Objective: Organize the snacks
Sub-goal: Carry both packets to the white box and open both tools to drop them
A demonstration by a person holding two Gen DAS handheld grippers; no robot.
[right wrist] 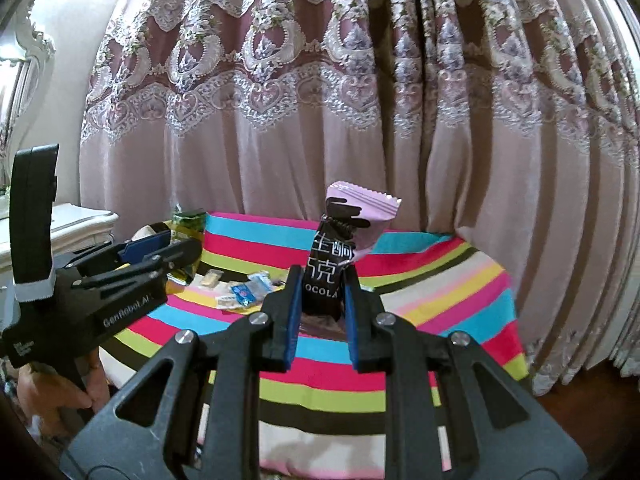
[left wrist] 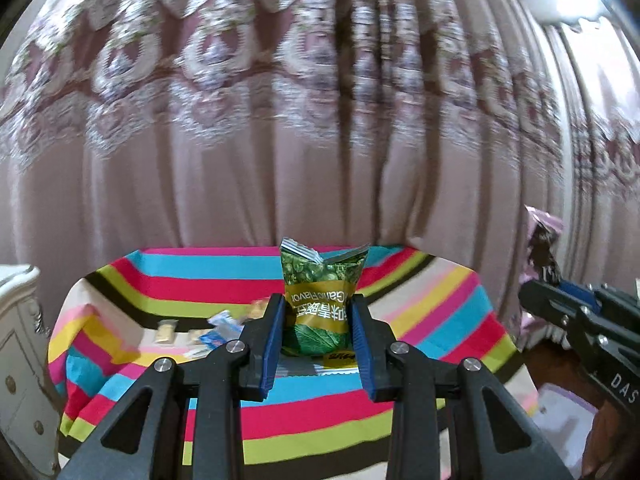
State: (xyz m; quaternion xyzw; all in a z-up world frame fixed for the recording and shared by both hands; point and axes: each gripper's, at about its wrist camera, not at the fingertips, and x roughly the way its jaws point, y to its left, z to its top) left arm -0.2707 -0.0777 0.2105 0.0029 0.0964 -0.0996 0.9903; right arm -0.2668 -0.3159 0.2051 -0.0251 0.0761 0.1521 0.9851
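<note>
My left gripper (left wrist: 318, 308) is shut on a green garlic-flavour pea packet (left wrist: 320, 280) and holds it upright above the striped tablecloth (left wrist: 280, 416). My right gripper (right wrist: 320, 284) is shut on a pink and black chocolate packet (right wrist: 340, 248), also held upright above the cloth. In the right wrist view the left gripper (right wrist: 168, 250) shows at the left with the green packet (right wrist: 186, 226). In the left wrist view the right gripper (left wrist: 532, 296) shows at the right edge with the pink packet (left wrist: 540, 236).
Several small snack packets, beige (left wrist: 166, 332) and blue (left wrist: 224, 328), lie on the cloth; they also show in the right wrist view (right wrist: 244, 292). A pink lace curtain (right wrist: 320, 100) hangs behind the table. A white cabinet (left wrist: 16, 320) stands at the left.
</note>
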